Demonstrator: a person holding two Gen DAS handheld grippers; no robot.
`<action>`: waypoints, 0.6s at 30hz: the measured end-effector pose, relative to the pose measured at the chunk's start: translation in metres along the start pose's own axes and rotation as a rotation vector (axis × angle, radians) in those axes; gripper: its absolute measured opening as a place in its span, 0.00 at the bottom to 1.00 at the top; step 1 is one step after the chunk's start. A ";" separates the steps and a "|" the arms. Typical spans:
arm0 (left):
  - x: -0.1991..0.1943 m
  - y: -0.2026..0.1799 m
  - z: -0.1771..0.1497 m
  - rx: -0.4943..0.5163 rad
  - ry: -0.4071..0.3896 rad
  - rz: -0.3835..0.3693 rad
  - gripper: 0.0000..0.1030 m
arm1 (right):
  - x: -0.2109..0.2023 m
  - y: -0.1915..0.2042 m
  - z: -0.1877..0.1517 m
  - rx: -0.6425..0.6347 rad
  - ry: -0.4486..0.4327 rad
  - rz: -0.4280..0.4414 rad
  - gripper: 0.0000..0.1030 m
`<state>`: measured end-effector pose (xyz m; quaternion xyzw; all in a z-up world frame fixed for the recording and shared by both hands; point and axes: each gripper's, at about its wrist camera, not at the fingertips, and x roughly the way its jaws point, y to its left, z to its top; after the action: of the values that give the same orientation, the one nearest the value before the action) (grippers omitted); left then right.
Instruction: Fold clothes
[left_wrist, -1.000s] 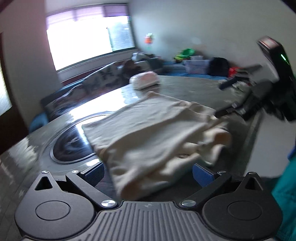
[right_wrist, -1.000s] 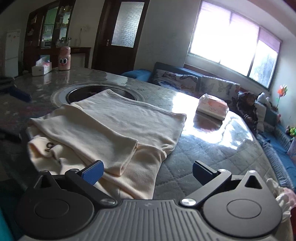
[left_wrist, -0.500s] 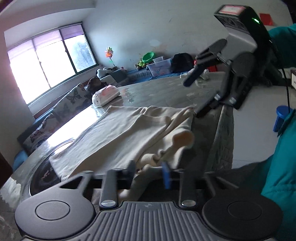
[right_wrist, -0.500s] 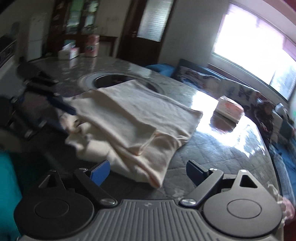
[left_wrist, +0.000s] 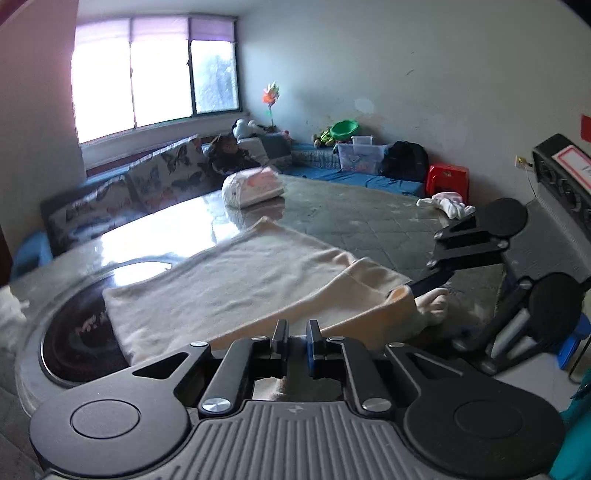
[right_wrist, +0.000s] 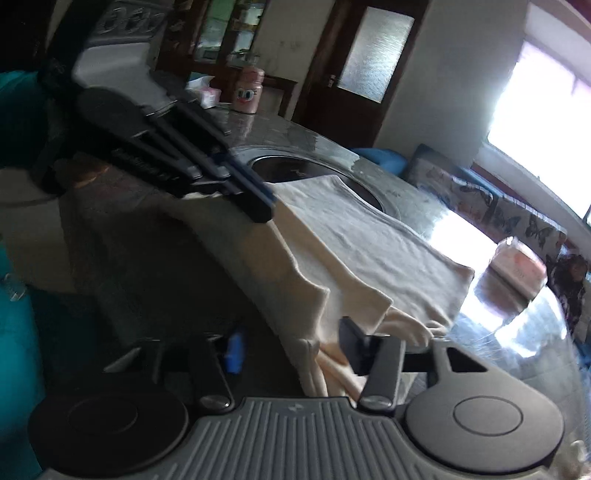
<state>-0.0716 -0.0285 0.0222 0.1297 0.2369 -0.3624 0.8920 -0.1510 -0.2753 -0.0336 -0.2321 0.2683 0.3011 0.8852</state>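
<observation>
While the cream garment (left_wrist: 258, 280) lies spread on the grey worktop (left_wrist: 369, 218), partly over the dark round inset, its long axis runs from the near edge towards the tissue pack (left_wrist: 253, 186) at 12 o'clock. Each tool grips one near corner: the left tool (left_wrist: 295, 341) is pinched together on the hem at 6 o'clock, and the right tool (right_wrist: 291, 350) has cloth passing between its fingers at 5 o'clock, though how firmly it bites I cannot tell. Both tools sit low and level at the worktop's edge, well apart, cloth taut between them.
</observation>
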 end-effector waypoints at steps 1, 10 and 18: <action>-0.001 0.002 0.000 -0.010 0.003 -0.004 0.16 | 0.003 -0.005 0.002 0.031 0.005 0.017 0.25; -0.031 -0.006 -0.031 0.106 0.034 0.059 0.55 | 0.008 -0.029 0.013 0.165 0.011 0.081 0.17; -0.022 -0.011 -0.047 0.245 0.067 0.123 0.51 | 0.013 -0.035 0.021 0.199 0.013 0.074 0.15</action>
<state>-0.1088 -0.0040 -0.0071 0.2641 0.2123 -0.3288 0.8815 -0.1126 -0.2827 -0.0173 -0.1348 0.3111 0.3037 0.8904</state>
